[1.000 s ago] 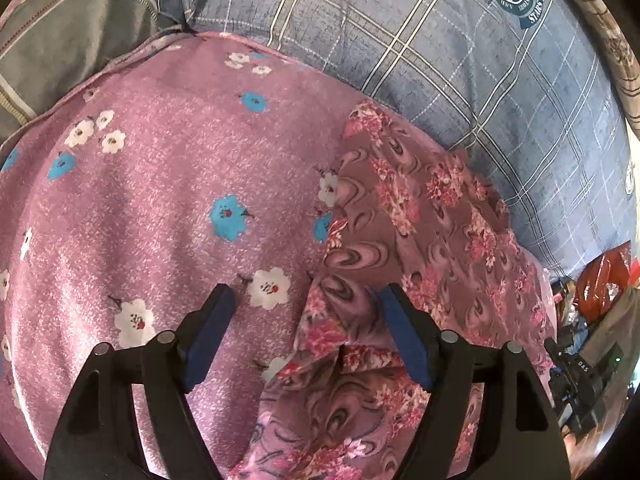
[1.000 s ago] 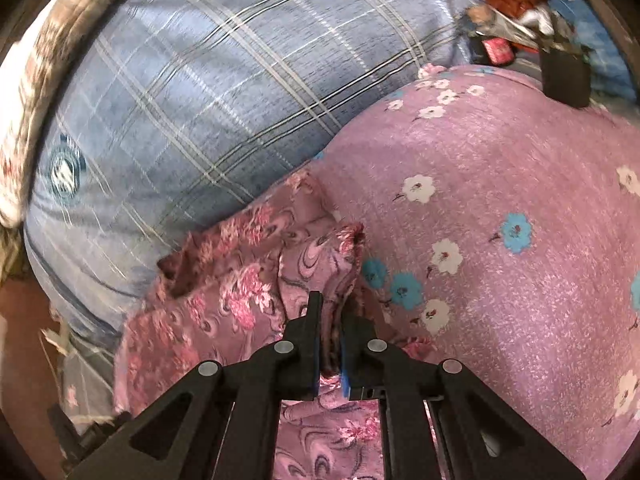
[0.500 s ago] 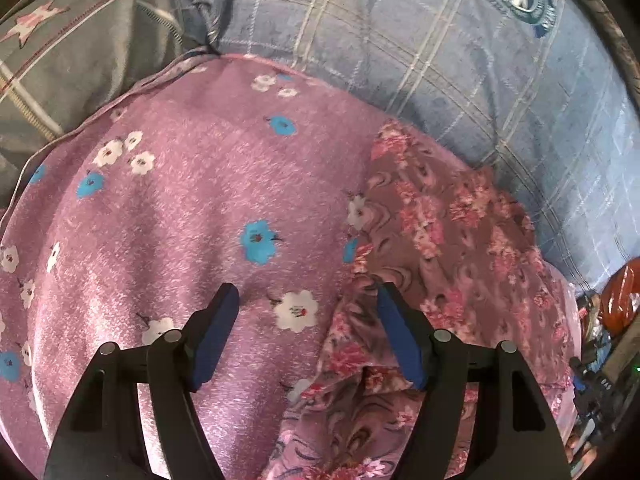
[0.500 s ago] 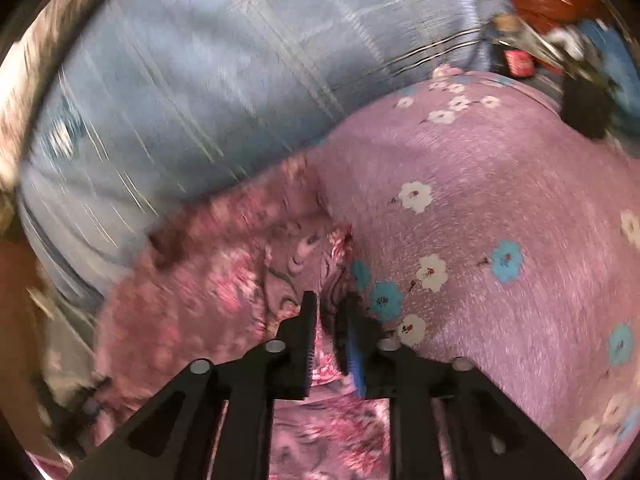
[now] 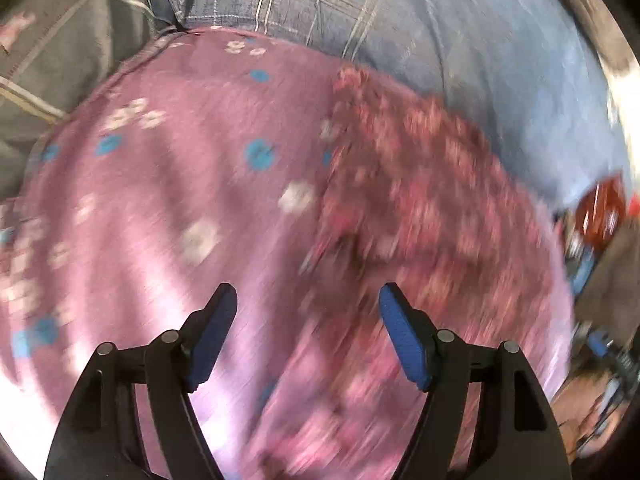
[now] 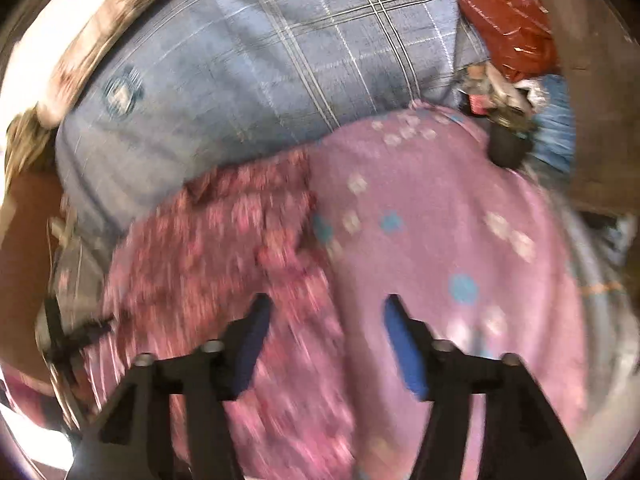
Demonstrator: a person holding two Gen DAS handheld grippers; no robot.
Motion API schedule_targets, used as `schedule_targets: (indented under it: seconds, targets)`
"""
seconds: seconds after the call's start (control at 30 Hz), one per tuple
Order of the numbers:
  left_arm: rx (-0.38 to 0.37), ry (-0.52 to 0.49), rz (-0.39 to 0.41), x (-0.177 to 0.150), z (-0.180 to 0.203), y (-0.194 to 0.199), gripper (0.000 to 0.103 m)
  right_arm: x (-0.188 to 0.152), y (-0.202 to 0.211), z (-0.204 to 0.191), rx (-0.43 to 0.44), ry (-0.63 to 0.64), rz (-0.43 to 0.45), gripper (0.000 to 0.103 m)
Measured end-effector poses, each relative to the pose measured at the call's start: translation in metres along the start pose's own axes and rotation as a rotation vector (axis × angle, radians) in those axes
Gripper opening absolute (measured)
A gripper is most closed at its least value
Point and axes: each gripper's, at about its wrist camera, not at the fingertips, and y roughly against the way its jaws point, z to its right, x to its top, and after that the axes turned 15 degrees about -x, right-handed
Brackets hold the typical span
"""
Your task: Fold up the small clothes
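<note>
Dark-rose floral garment [image 5: 416, 184] lies on the pink flowered cloth [image 5: 192, 184], bunched along that cloth's far side where it meets the blue plaid bedding [image 5: 420, 28]. Both pictures are smeared with blur, so the print reads only as reddish blotches and I cannot make out the folds. Left tongs [image 5: 307, 304] hang above the fabric with the blue pads [image 5: 404, 344] wide apart and nothing between them; under the gap sits the boundary between the pink cloth and the darker garment. Right tongs [image 6: 326, 312] are spread apart too, empty, one dark finger [image 6: 250, 336] over the floral garment [image 6: 224, 248], the other over the pink flowered cloth [image 6: 460, 240]. Whether either tool touches the fabric, I cannot tell.

From the right wrist, the garment lies left of centre and the pink cloth with its white and blue flowers fills the right. The blue plaid bedding [image 6: 260, 60] runs behind them, with a round emblem [image 6: 122, 92] printed on it. A red plastic bag [image 6: 508, 16] sits at the upper right, with a jumble of small items beside it. From the left wrist, a grey blanket [image 5: 52, 60] shows at the upper left.
</note>
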Motion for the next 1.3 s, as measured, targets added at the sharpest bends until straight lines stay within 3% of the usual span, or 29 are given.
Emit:
schedule_targets:
  seconds: [0.07,0.2,0.3,0.47,0.6,0.73,0.77,0.8,0.83,0.87,0.97,1.3]
  targets:
    - [0.027,-0.041,-0.064,-0.023,-0.002,0.009,0.074,-0.030,0.009,0.009,-0.011,0.041,-0.020,0.069]
    - [-0.009,-0.042,-0.216,-0.078,-0.016,0.014,0.074,-0.099,-0.002,0.023,-0.027,0.084,-0.118,0.069]
    - [-0.008,-0.067,-0.286,-0.118,-0.010,0.011,0.074,-0.138,-0.019,0.021,0.025,0.081,-0.197,0.069]
    - [-0.028,-0.077,-0.379,-0.155,-0.008,-0.005,0.074,-0.169,-0.033,-0.001,0.089,0.150,-0.252,0.068]
    - [0.019,-0.089,-0.440,-0.176,-0.010,-0.016,0.074,-0.182,-0.041,-0.022,0.139,0.225,-0.274,0.068]
    - [0.041,-0.093,-0.445,-0.189,-0.007,-0.023,0.074,-0.192,-0.047,-0.038,0.130,0.295,-0.290,0.065]
    - [0.046,-0.090,-0.445,-0.191,-0.006,-0.026,0.071,-0.193,-0.048,-0.042,0.120,0.320,-0.292,0.054]
    - [0.054,-0.091,-0.447,-0.193,-0.005,-0.029,0.051,-0.195,-0.048,-0.043,0.120,0.334,-0.296,0.029]
    - [0.058,-0.093,-0.460,-0.194,-0.001,-0.033,0.018,-0.197,-0.050,-0.045,0.128,0.351,-0.310,0.017]
    - [0.047,-0.089,-0.487,-0.196,0.001,-0.036,0.008,-0.197,-0.050,-0.046,0.131,0.361,-0.316,0.006]
    - [-0.025,-0.093,-0.454,-0.194,0.009,-0.028,0.005,-0.191,-0.042,-0.045,0.164,0.354,-0.296,0.005]
    - [-0.276,-0.034,-0.272,-0.154,0.028,0.027,0.005,-0.132,0.014,-0.033,0.456,0.104,-0.049,0.005]
